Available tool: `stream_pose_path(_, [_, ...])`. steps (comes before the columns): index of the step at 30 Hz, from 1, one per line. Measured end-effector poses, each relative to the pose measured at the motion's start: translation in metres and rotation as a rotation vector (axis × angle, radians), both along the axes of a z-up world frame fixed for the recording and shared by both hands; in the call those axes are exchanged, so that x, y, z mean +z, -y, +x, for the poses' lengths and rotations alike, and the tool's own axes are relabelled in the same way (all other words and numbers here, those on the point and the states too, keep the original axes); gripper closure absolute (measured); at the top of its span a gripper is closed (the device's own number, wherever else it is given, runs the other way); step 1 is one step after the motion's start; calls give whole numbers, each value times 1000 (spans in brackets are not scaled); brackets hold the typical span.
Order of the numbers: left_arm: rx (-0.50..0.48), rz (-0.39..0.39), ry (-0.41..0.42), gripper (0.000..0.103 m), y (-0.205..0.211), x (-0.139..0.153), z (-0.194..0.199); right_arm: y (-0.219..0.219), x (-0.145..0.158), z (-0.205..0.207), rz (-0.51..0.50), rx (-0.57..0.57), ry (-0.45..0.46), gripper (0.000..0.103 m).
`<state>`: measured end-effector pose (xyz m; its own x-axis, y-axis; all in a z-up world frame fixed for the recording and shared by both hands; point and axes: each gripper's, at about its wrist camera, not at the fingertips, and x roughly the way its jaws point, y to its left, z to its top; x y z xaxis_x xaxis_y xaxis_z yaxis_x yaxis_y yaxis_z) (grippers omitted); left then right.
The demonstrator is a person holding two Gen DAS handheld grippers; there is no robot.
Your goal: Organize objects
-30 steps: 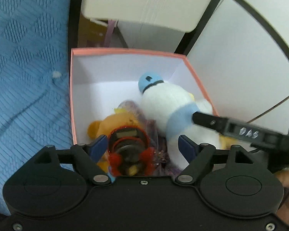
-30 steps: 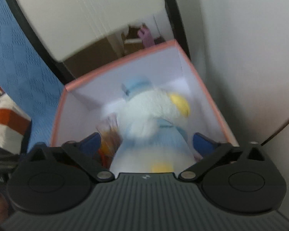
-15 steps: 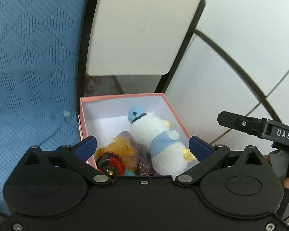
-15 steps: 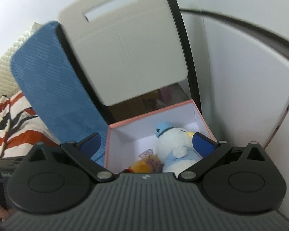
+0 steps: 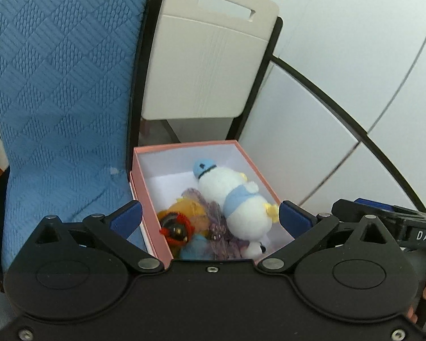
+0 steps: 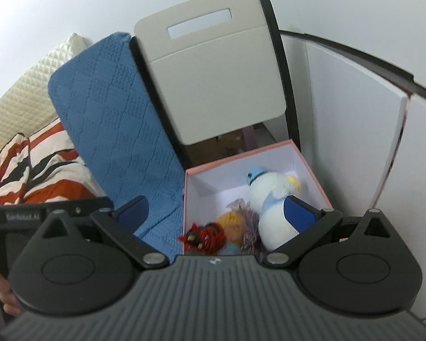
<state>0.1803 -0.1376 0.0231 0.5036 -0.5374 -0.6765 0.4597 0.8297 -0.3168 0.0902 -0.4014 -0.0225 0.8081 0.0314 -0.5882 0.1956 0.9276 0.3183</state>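
A pink box (image 5: 250,157) with a white inside stands on the floor; it also shows in the right wrist view (image 6: 315,174). In it lie a white duck plush with a blue cap (image 5: 235,199) (image 6: 272,193), a yellow plush (image 5: 189,209), a red and black toy (image 5: 176,228) (image 6: 204,236), a purple wrapped item (image 5: 218,224) and something blue (image 5: 197,245). My left gripper (image 5: 210,217) is open and empty, well above the box. My right gripper (image 6: 217,209) is open and empty, also above the box.
A blue quilted cover (image 5: 59,91) hangs to the left of the box. A beige folding chair back (image 5: 210,62) stands behind it. White cabinet panels (image 5: 340,99) are to the right. A striped red, black and white cushion (image 6: 37,167) lies far left.
Both grippers have risen up and back from inside the box. The left one opened and let go of the red and black toy; the right one left the duck plush in the box.
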Motion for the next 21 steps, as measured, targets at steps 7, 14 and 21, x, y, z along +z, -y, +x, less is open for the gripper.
stream_pose_path(7, [-10, 1, 17, 0, -11, -21, -19, -20, -28, -21, -7, 2, -16, 0])
stream_pose_path(14, [33, 17, 32, 0, -19, -38, -32, -19, -51, -34, 32, -35, -19, 0])
stream_pose_path(21, [36, 39, 35, 0, -11, -55, -35, -13, -72, -32, 42, -56, -23, 0])
